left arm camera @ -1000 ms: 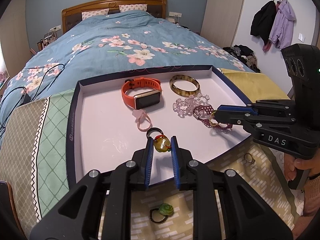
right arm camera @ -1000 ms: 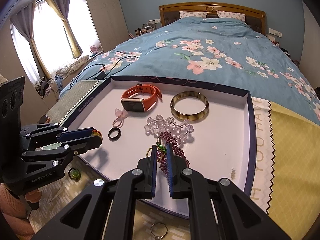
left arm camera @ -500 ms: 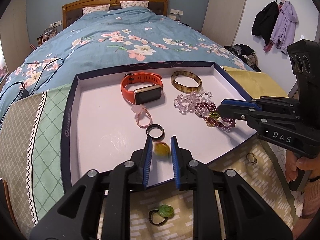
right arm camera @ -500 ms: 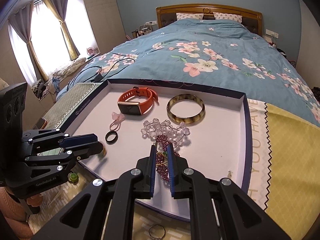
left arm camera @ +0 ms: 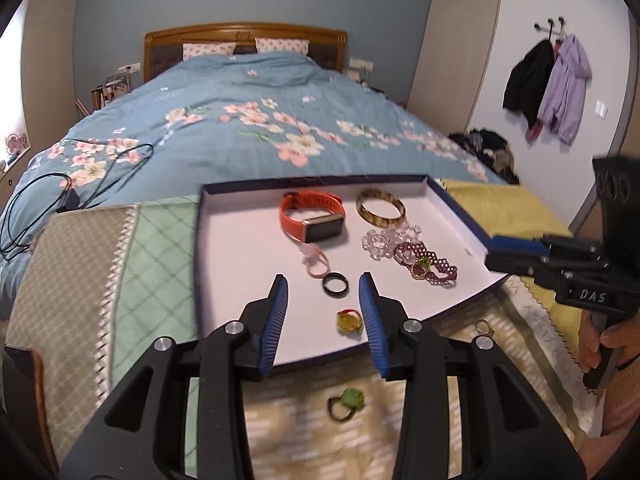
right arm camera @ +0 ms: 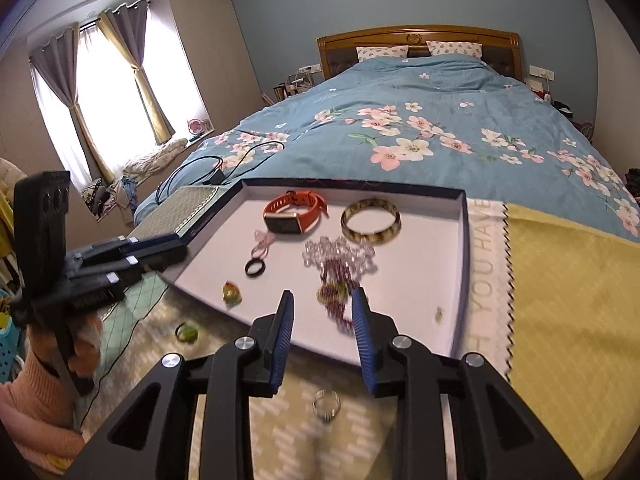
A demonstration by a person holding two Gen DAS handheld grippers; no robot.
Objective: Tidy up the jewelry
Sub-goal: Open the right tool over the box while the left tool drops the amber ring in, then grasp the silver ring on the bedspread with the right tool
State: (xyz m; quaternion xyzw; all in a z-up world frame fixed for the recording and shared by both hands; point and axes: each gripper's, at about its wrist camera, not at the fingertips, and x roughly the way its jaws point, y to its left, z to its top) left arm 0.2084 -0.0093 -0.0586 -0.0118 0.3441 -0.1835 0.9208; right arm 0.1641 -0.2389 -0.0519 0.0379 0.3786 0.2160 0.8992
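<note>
Both the left gripper (left arm camera: 323, 285) and right gripper (right arm camera: 323, 303) gape wide, holding nothing, so reaching for the small green ring (left arm camera: 346, 401) and the thin silver ring (right arm camera: 326, 403) on the soft yellow patterned cloth (left arm camera: 404, 432) could snag its folds.

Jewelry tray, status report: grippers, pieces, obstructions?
Left gripper open, right gripper open, both empty. Yellow ring lies in tray; green ring and silver ring lie outside. Nothing blocking.
</note>
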